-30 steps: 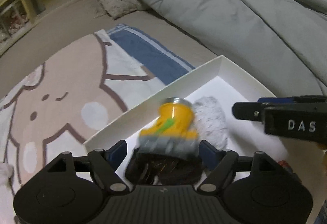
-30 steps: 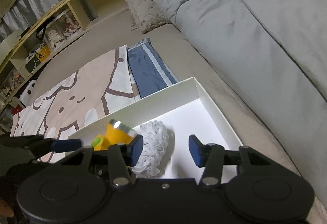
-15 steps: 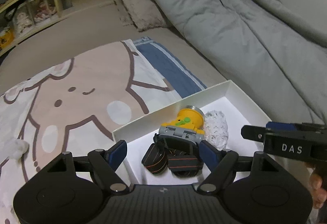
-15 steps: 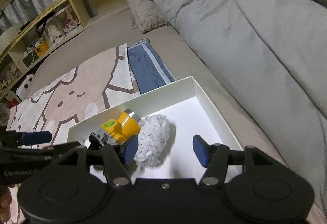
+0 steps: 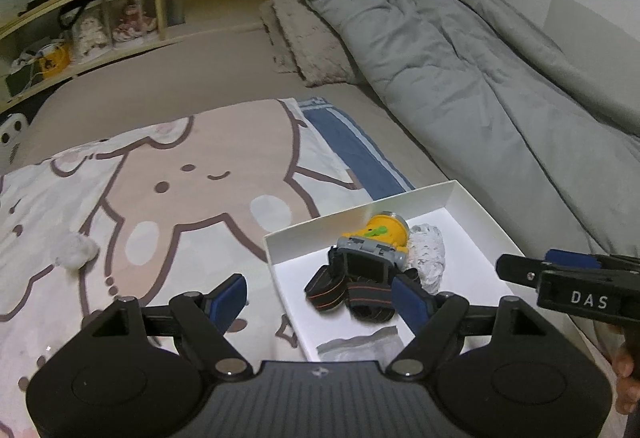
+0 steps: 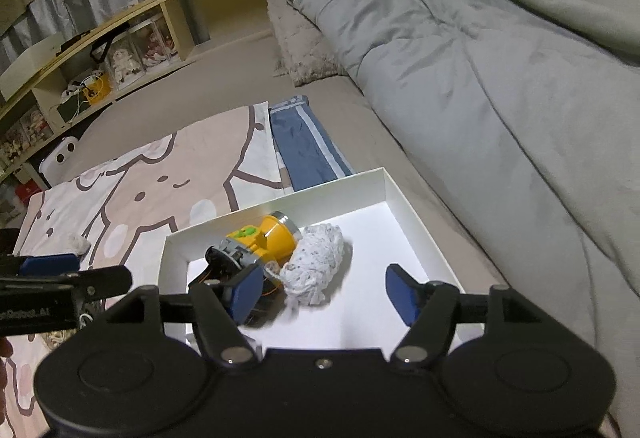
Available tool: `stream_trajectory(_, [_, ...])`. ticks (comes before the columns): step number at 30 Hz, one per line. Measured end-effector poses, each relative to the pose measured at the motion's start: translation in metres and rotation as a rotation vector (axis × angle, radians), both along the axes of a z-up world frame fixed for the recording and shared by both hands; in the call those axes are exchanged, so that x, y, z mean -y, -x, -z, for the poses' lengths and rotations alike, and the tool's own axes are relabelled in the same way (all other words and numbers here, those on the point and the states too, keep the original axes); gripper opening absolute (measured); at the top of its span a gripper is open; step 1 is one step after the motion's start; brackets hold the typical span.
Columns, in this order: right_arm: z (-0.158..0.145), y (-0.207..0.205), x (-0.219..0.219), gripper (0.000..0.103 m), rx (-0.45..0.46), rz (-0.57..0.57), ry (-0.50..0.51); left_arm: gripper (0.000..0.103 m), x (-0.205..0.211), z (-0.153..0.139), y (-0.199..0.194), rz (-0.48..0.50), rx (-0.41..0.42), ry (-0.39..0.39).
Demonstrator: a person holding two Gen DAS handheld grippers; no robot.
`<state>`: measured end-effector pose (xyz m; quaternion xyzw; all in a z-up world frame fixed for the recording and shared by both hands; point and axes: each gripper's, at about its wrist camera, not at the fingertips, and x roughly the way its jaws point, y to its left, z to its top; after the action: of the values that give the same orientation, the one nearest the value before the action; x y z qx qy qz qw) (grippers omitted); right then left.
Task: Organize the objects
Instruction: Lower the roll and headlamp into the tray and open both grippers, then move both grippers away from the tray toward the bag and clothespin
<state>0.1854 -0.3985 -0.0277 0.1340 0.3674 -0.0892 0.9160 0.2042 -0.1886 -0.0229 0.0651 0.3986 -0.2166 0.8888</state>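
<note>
Left wrist view: left gripper [image 5: 320, 296] stood open and empty, jaws just widened. Yellow headlamp [image 5: 380, 238] lay in the white box [image 5: 474, 204], strap bundled near side; rigid plastic, light, probably best pinched across the body. Loose white fluff [image 5: 76, 252] sat far left on the blanket [image 5: 160, 174].

Right wrist view: right gripper [image 6: 320, 290] was open, holding nothing, jaws just opened. Crumpled white cloth [image 6: 316, 258] touched the headlamp's right; soft, weightless, likely grabbable anywhere
</note>
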Motion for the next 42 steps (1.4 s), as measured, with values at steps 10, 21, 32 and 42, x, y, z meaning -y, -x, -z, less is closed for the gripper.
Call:
stream_trajectory(10, [-0.011, 0.036, -0.013, 0.078, 0.018, -0.007, 0.054, 0.093, -0.034, -0.004, 0.031, -0.054, 0.043, 0.019])
stream_trajectory(21, [-0.015, 0.066, -0.022, 0.099, 0.044, 0.004, 0.101, 0.103, -0.056, 0.001, 0.057, -0.088, 0.058, 0.030])
stream_trajectory(32, [-0.015, 0.071, -0.031, 0.103, 0.039, 0.007, 0.152, 0.103, -0.069, 0.007, 0.061, -0.112, 0.066, 0.044])
stream_trajectory(42, [-0.010, 0.062, -0.037, 0.103, 0.032, -0.003, 0.139, 0.103, -0.092, 0.003, 0.056, -0.173, 0.082, 0.054])
